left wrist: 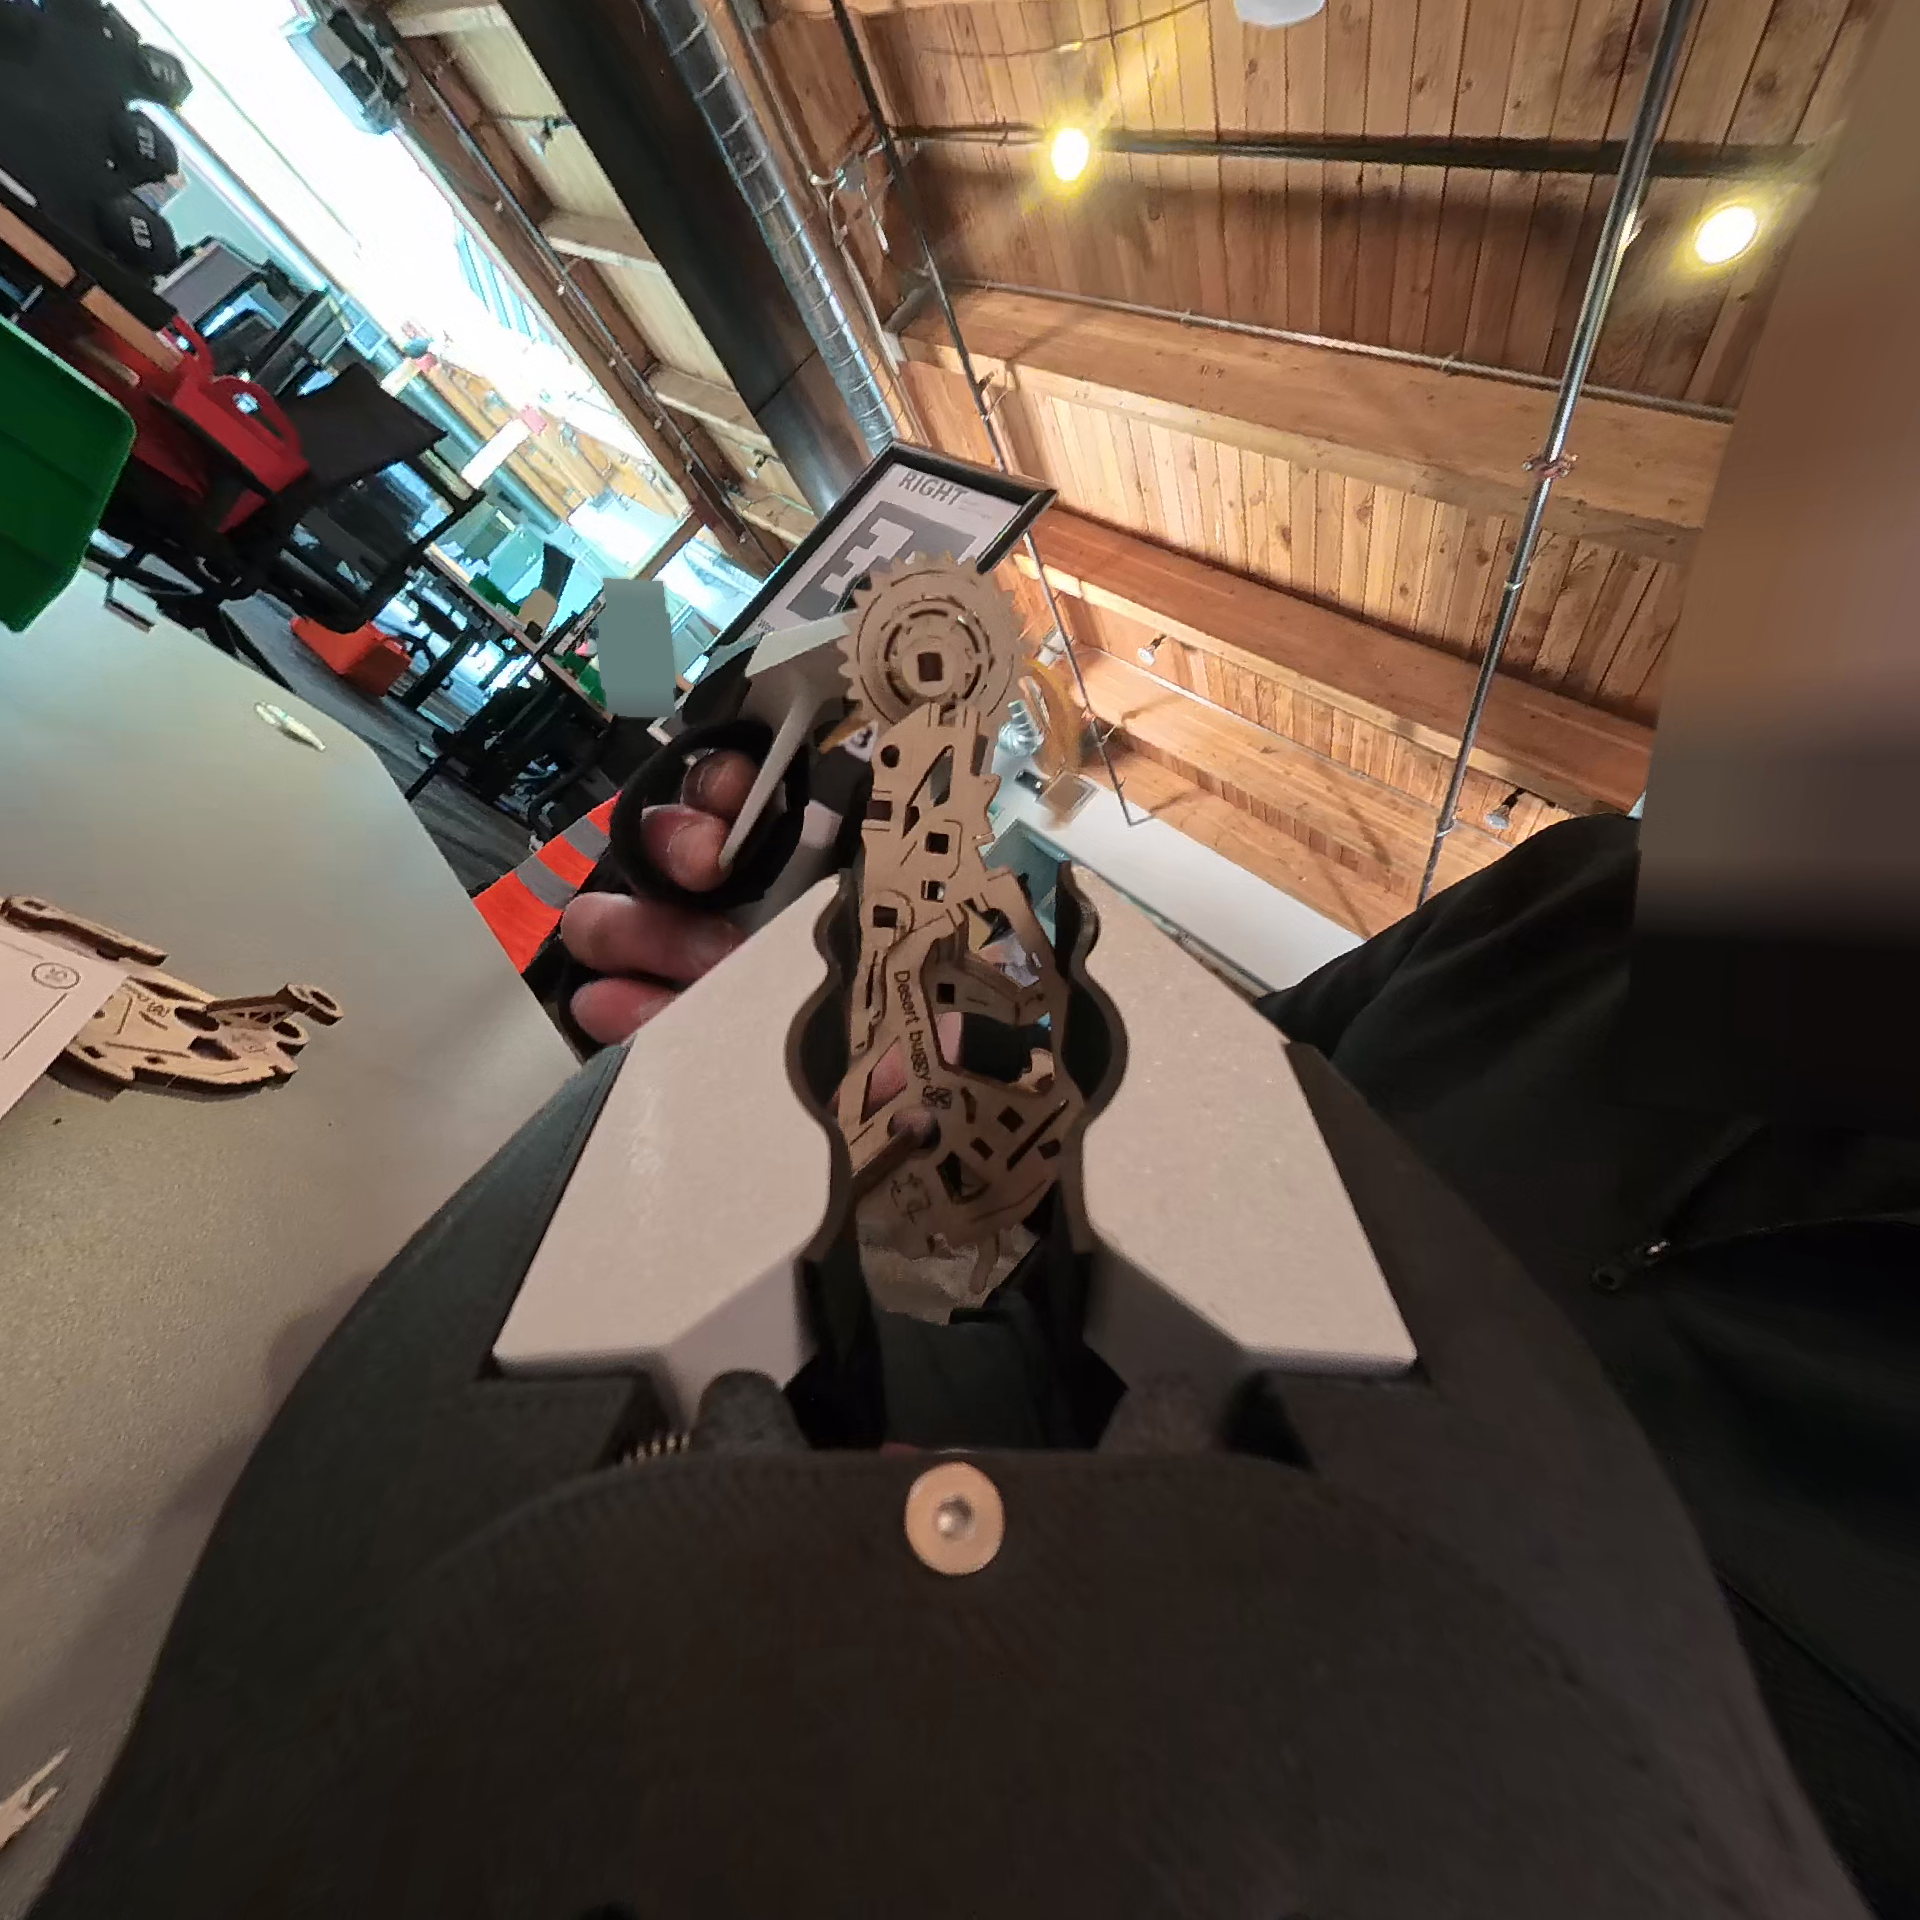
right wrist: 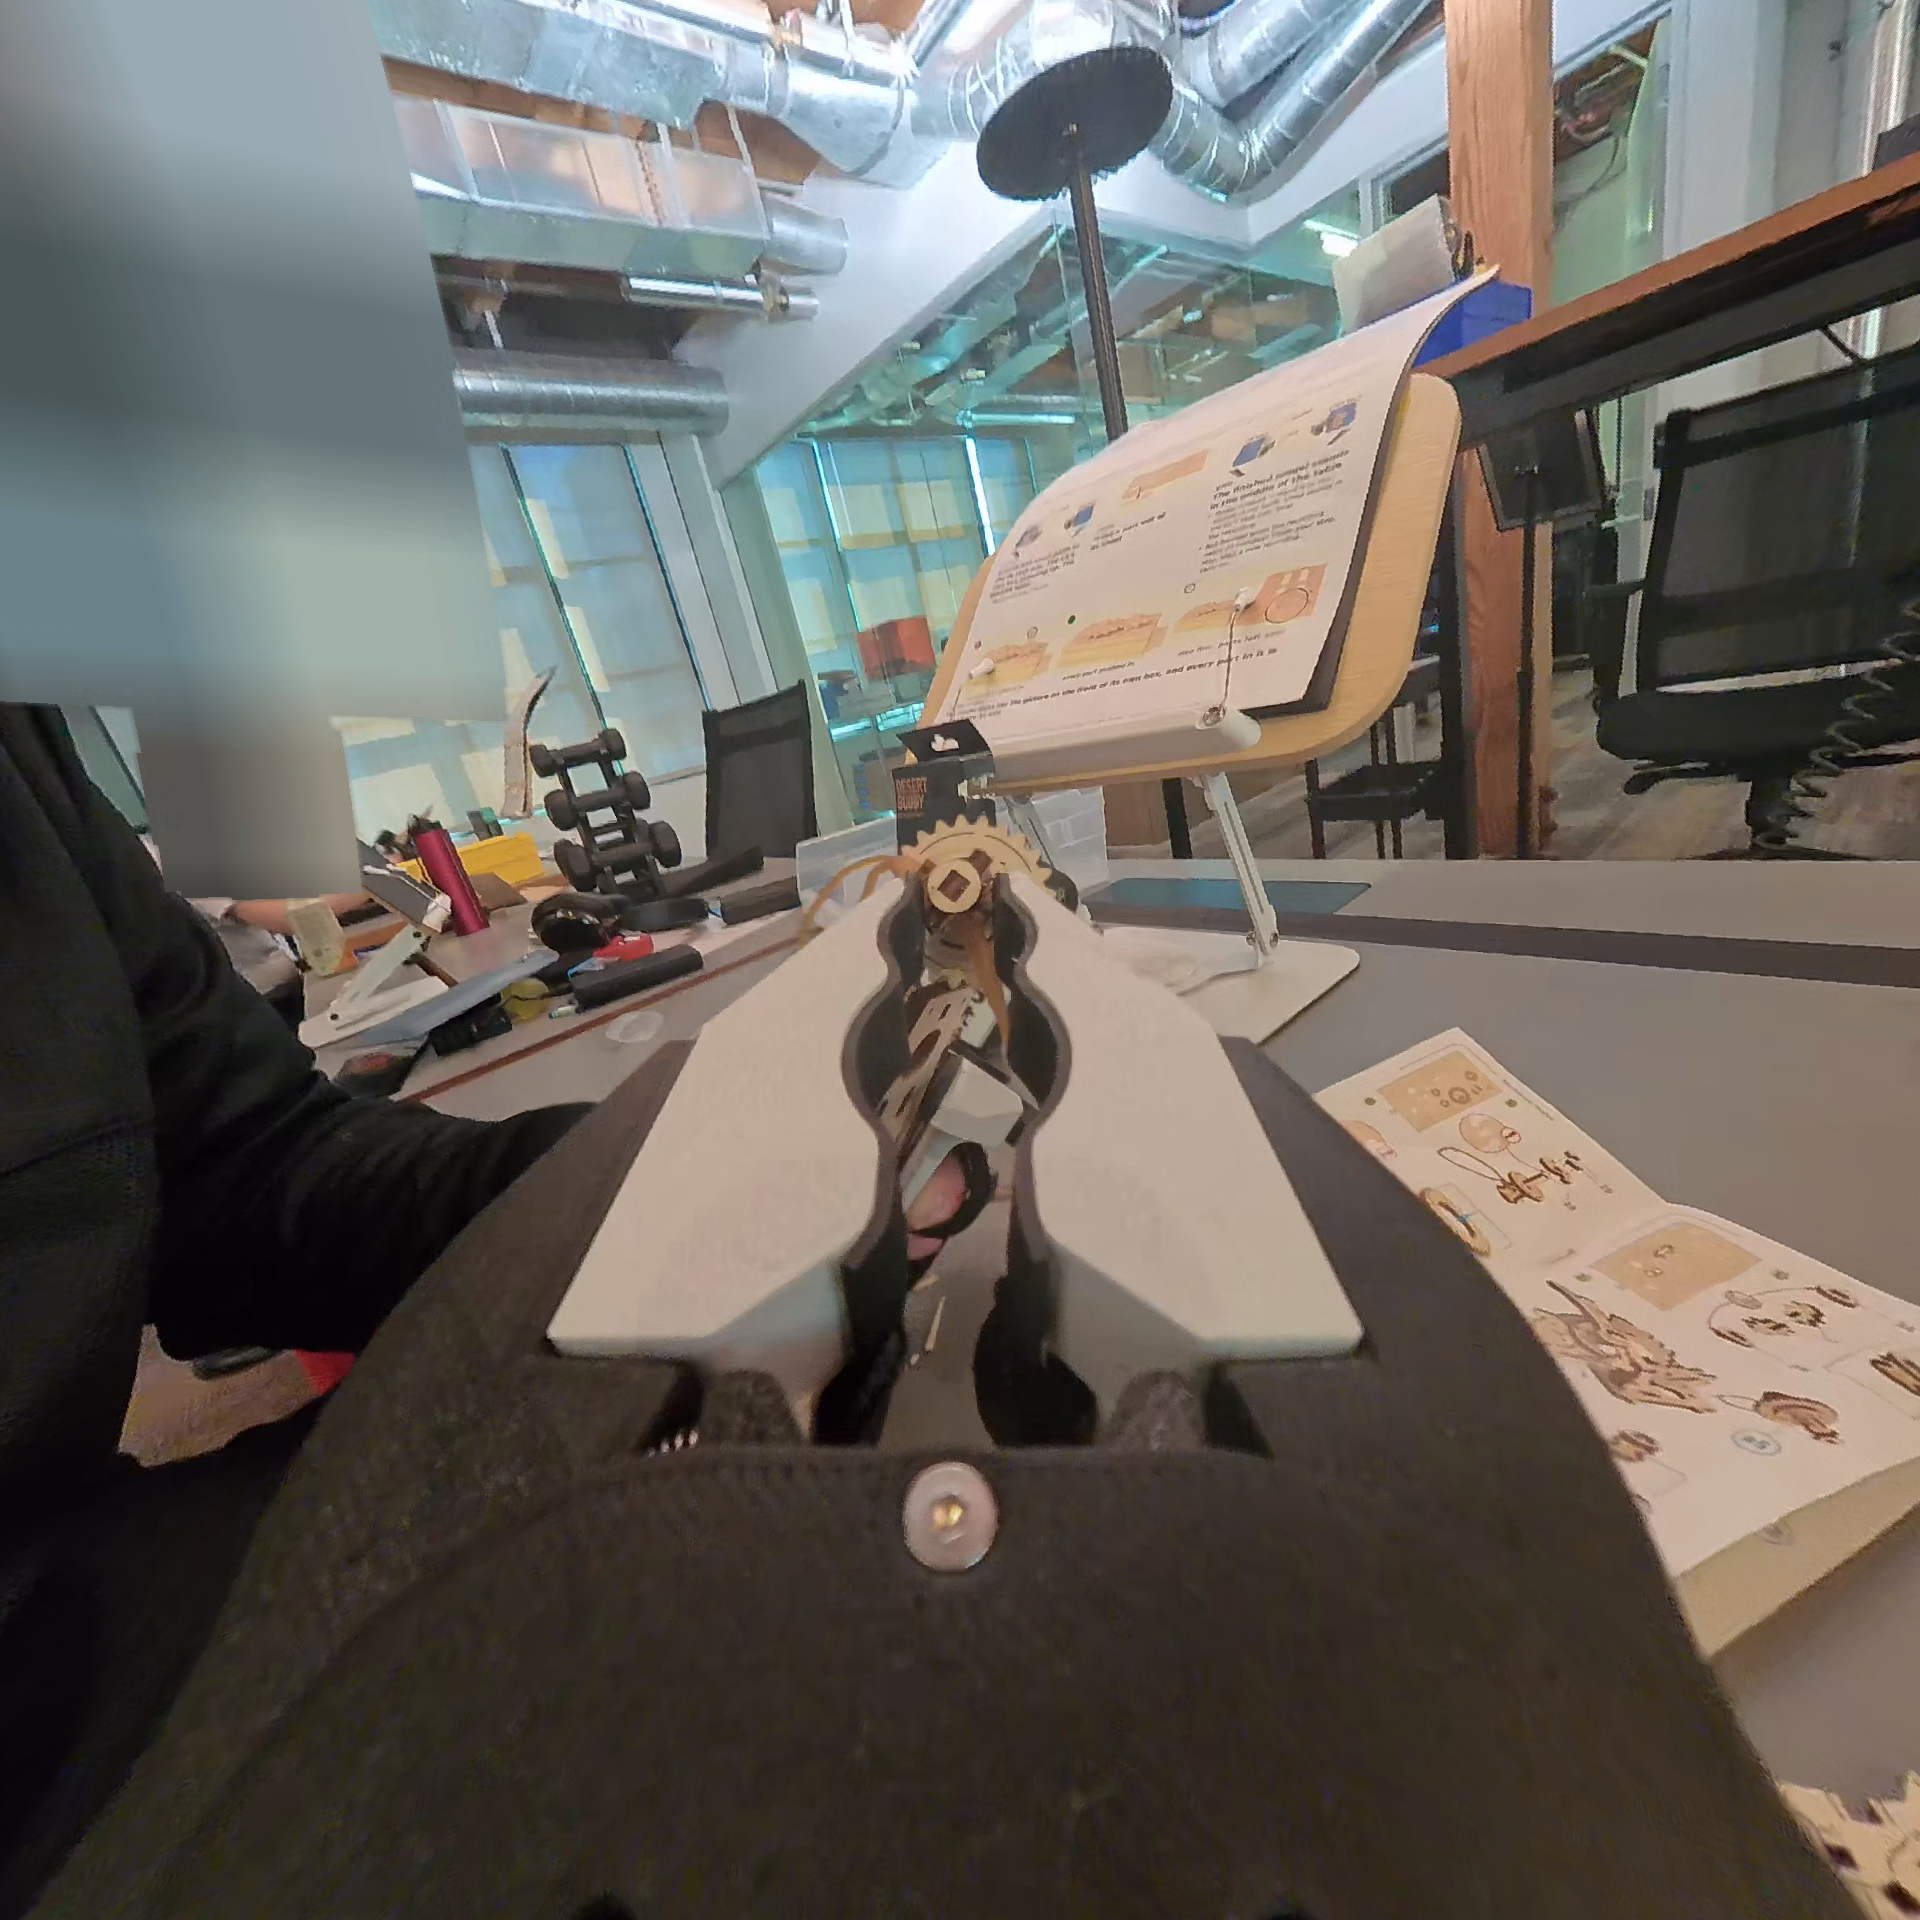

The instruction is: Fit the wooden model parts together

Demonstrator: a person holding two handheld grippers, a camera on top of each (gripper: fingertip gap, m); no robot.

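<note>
My left gripper (left wrist: pixel 951 894) points up toward the ceiling. It is shut on a flat wooden cut-out panel (left wrist: pixel 935 1039), which stands upright between its grey fingers. A wooden gear wheel (left wrist: pixel 935 649) sits at the panel's top end. My right gripper (right wrist: pixel 961 899) is closed at its tips on that gear wheel (right wrist: pixel 961 873). The panel (right wrist: pixel 925 1049) runs down between its fingers, seen nearly edge-on. In the left wrist view the right gripper's body (left wrist: pixel 894 540) shows behind the gear, with a hand (left wrist: pixel 665 842) in its black loop.
Loose wooden parts (left wrist: pixel 197 1029) and a paper sheet (left wrist: pixel 42 997) lie on the grey table (left wrist: pixel 208 790) at the left. An unfolded instruction sheet (right wrist: pixel 1621 1299) lies at the right. A stand with an open booklet (right wrist: pixel 1195 582) is behind. A green bin (left wrist: pixel 52 468) is far left. Spacing between my two grippers at the tips: around 4 cm.
</note>
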